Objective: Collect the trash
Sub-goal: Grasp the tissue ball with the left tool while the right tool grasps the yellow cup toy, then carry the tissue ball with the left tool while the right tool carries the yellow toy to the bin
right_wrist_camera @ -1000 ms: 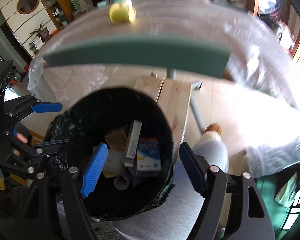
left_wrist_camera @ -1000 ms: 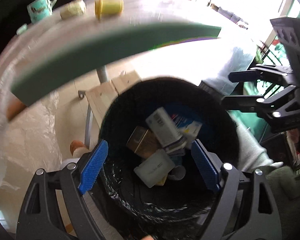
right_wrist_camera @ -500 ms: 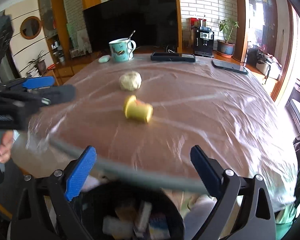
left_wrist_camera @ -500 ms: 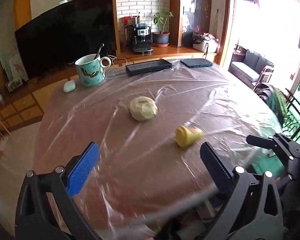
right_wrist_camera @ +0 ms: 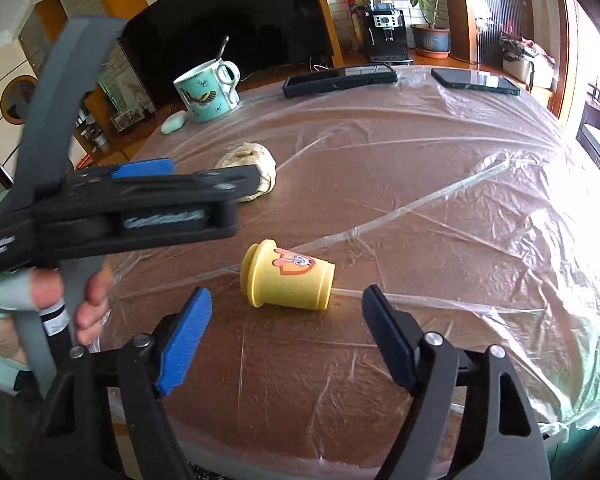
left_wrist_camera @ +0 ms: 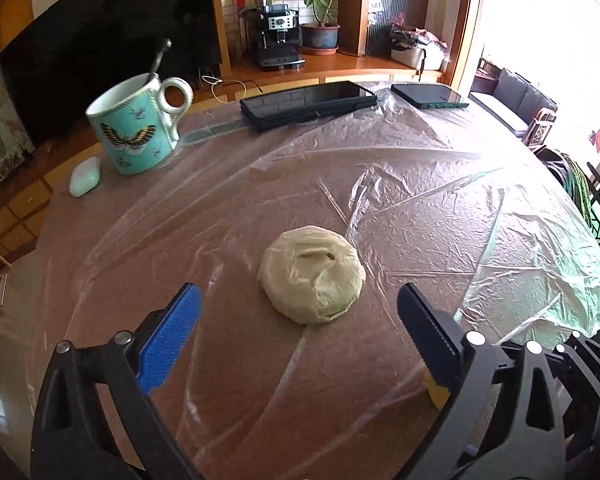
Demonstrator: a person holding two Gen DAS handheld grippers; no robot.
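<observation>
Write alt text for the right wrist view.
The open right gripper hovers over a plastic-covered table, its fingers flanking, without touching, a yellow cup lying on its side. The left gripper reaches in from the left toward a crumpled pale wad; a butterfly mug stands behind.
</observation>
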